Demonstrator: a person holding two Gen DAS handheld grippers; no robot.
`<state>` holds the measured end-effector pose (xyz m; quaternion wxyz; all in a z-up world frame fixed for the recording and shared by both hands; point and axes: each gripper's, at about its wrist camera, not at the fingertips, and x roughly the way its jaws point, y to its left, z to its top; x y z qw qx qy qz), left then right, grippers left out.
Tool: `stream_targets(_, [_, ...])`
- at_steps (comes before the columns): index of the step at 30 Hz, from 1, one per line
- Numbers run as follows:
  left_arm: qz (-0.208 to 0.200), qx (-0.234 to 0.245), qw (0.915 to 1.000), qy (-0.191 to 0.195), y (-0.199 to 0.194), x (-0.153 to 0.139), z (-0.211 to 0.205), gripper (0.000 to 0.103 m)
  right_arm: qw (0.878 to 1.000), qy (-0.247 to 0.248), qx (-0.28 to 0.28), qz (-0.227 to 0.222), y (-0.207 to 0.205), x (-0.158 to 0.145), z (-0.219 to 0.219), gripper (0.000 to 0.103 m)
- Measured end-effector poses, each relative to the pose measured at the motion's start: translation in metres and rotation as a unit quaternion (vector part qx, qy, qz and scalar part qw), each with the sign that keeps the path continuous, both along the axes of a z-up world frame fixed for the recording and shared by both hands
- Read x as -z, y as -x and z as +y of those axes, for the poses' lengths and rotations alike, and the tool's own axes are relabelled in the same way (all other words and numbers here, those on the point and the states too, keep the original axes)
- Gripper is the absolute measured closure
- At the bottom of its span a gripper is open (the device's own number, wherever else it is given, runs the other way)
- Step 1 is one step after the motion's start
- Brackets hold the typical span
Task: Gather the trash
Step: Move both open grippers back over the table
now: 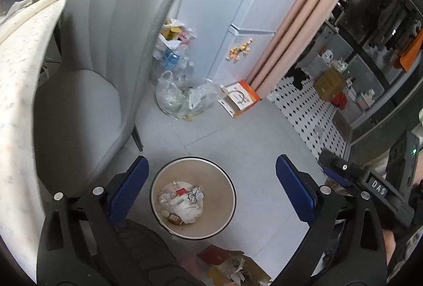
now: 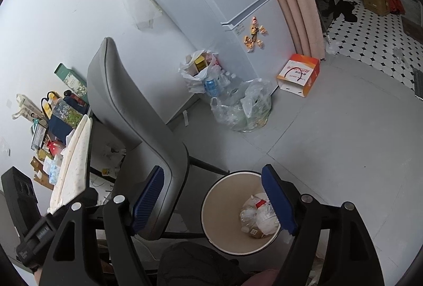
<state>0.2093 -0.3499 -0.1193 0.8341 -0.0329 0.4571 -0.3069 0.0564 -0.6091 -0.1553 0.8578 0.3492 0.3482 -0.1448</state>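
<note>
Nearest, at the bottom edge of the left view: a heap of loose litter [image 1: 232, 268], red card and crumpled paper on the pale floor, just short of the bin. Probably the next thing to collect.

Left gripper [image 1: 211, 188]: blue-padded jaws spread wide, holding nothing, hanging above the round cream wastebasket with a black rim [image 1: 227, 180]. Right gripper [image 2: 214, 198]: likewise wide open and empty, one pad over the basket's rim [image 2: 211, 190], the other over the grey upholstered chair [image 2: 137, 111].

Inside the basket: crumpled white paper and wrappers [image 1: 185, 200] already dropped.

To do it well: lower one gripper to the heap, pinch one piece at its bulk, lift clear, release only when squarely over the opening.

Farther off: clear plastic bags of bottles [image 1: 182, 98] beside the white fridge [image 1: 232, 8]; an orange-and-white cardboard box [image 1: 239, 98] well apart from the basket.
</note>
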Motion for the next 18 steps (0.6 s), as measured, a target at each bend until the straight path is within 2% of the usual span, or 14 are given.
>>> stream_targets(7, [-0.027,-0.058,0.9979,0.000,-0.007,-0.024,0.055,0.006,0.999,0.009,-0.027,-0.024,-0.014,-0.014,0.026,0.008])
stream_targets(11, [-0.037,-0.095,0.9948,-0.002,-0.008,-0.033,0.094,0.006,0.998,0.010,-0.050,-0.033,-0.026,-0.022,0.047,0.007])
stream_targets(18, [-0.052,-0.169,0.9841,-0.014,-0.002,-0.042,0.167,0.006,0.994,0.019,-0.095,-0.043,-0.043,-0.037,0.090,0.007])
